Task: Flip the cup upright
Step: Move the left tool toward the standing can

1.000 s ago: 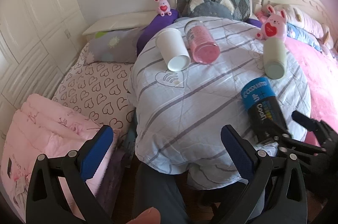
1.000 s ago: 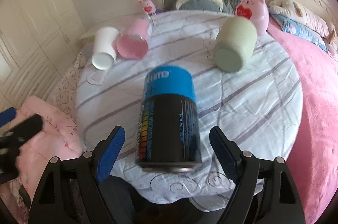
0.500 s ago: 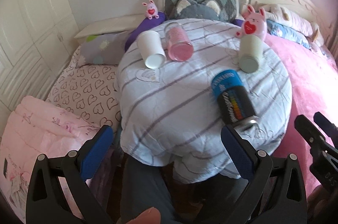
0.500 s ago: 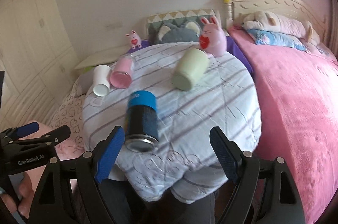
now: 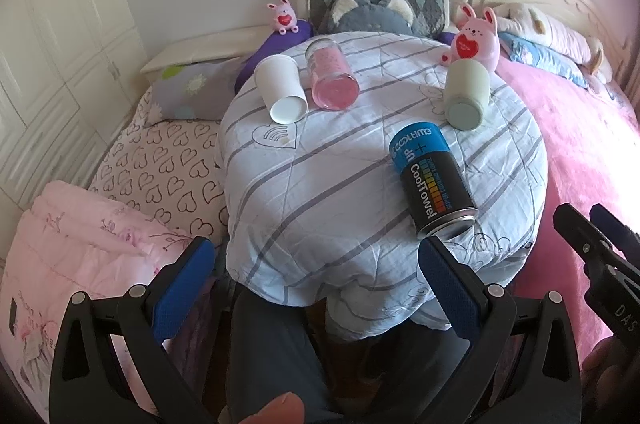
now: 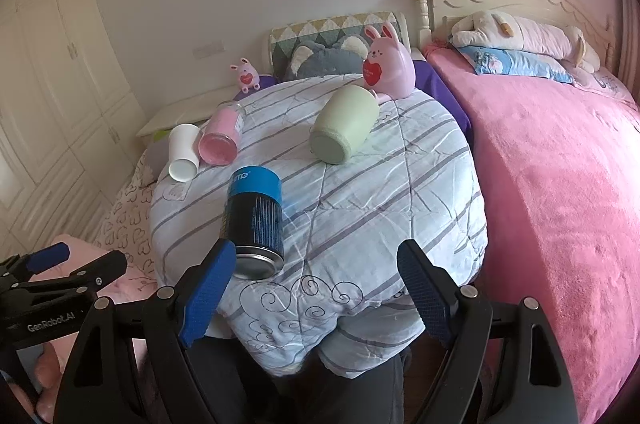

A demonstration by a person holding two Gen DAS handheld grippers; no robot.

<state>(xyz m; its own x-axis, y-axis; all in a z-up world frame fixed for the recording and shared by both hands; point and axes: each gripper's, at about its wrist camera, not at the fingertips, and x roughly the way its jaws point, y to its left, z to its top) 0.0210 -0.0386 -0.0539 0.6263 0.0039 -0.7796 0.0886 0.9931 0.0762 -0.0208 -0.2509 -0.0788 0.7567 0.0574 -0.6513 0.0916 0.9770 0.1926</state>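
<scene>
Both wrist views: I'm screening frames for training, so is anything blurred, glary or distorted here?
Left wrist view: sharp, with fisheye bending at the edges and dark corners; the black-and-blue can reads clearly. Right wrist view: also sharp; a pale sheen lies on the quilt beside the can, and the wardrobe side looks washed out.

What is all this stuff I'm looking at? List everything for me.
Can: 1, black and blue, lying on its side near the table's front edge.
Green cup: 1, on its side, by the big bunny.
Pink jar: 1, on its side, far left.
White cup: 1, on its side, beside the jar.
Bunnies: 2, pink, at the back.
Table: 1, striped cloth.
Bed: 1, pink.
Left gripper: open.
Right gripper: open.
</scene>
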